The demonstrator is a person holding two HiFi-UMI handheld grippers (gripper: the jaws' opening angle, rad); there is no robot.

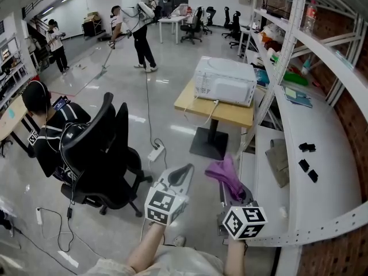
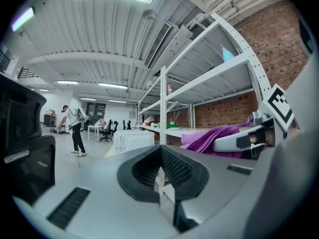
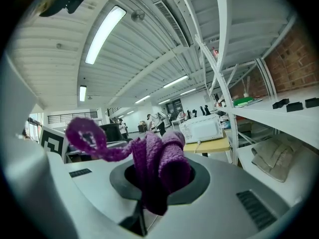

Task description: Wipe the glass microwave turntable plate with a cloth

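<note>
purple cloth [image 1: 226,176] clamped in right gripper [image 1: 233,195], left gripper [image 1: 184,170] pinched empty, over glossy grey floor [image 1: 167,105] w/ white shelving [image 1: 322,137].

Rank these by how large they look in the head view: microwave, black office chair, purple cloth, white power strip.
1. black office chair
2. microwave
3. purple cloth, though nearness to the camera enlarges it
4. white power strip

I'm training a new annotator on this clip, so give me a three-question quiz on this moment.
1. Which claw grips the purple cloth? A) left claw B) right claw C) neither
2. True or false: the microwave stands on the floor.
3. Fill in: the left claw's jaws are ____, nothing between them.
Key: 1 B; 2 false, it stands on a table; 3 together.
</note>
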